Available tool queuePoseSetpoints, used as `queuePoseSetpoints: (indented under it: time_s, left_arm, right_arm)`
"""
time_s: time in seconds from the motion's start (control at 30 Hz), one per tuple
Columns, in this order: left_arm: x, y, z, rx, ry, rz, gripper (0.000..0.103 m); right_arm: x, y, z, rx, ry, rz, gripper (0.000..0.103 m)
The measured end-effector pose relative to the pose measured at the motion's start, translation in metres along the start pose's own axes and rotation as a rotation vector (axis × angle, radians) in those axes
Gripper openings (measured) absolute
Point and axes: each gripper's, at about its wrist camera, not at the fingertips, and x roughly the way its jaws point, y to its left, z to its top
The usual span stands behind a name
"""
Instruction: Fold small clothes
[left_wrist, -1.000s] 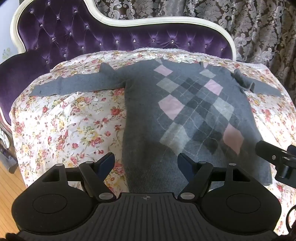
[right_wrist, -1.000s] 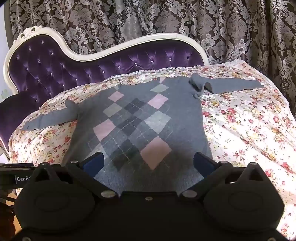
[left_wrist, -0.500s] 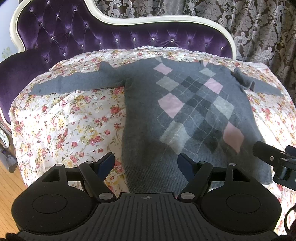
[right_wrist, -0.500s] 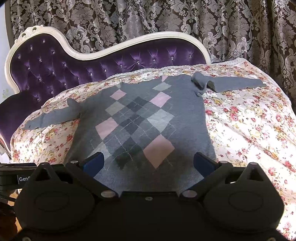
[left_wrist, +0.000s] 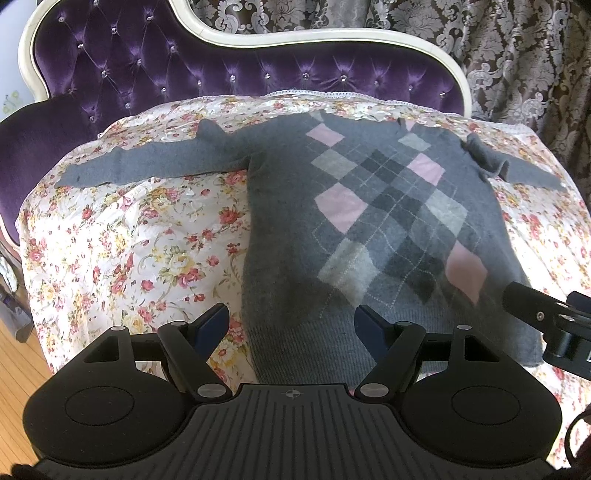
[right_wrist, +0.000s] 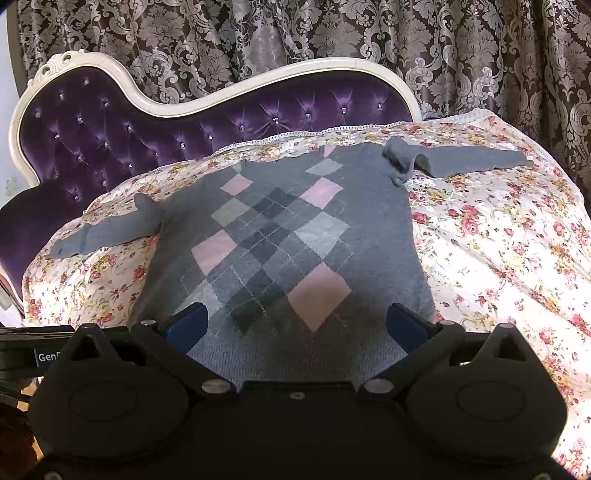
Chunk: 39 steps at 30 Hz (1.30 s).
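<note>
A small grey sweater (left_wrist: 369, 221) (right_wrist: 288, 243) with pink and grey argyle diamonds lies flat and face up on a floral cloth, both sleeves spread out sideways. My left gripper (left_wrist: 291, 326) hangs open above the sweater's lower left hem corner, nothing between its blue pads. My right gripper (right_wrist: 297, 326) is open too, hovering over the middle of the hem. In the left wrist view the right gripper's black body (left_wrist: 546, 321) shows at the right edge. The right sleeve (right_wrist: 458, 162) has a bunched fold at the shoulder.
The floral cloth (left_wrist: 129, 251) (right_wrist: 498, 251) covers the seat of a purple tufted sofa (left_wrist: 166, 66) (right_wrist: 110, 140) with a cream frame. Patterned curtains (right_wrist: 295, 37) hang behind. Wooden floor (left_wrist: 14, 354) shows at the lower left, past the cloth's edge.
</note>
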Motion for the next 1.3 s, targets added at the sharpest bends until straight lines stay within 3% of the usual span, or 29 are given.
queuePoseSetpoints:
  time_s: [0.8, 0.97, 1.1, 1.23, 1.3]
  left_arm:
    - [0.004, 0.0, 0.004, -0.012, 0.006, -0.033, 0.074]
    - [0.014, 0.002, 0.024, -0.006, 0.001, -0.066, 0.074]
    - [0.027, 0.007, 0.047, 0.018, -0.076, -0.072, 0.074]
    - [0.045, 0.012, 0.075, -0.064, -0.156, -0.208, 0.074]
    - [0.058, 0.009, 0.092, -0.077, -0.158, -0.209, 0.074]
  right_arm:
    - [0.008, 0.001, 0.0, 0.013, 0.026, 0.014, 0.102]
    - [0.019, -0.01, 0.005, 0.064, 0.074, 0.076, 0.102]
    - [0.03, -0.027, 0.02, 0.108, 0.103, 0.105, 0.102]
    - [0.043, -0.047, 0.045, 0.11, 0.1, 0.104, 0.102]
    - [0.053, -0.061, 0.06, 0.124, 0.099, 0.107, 0.102]
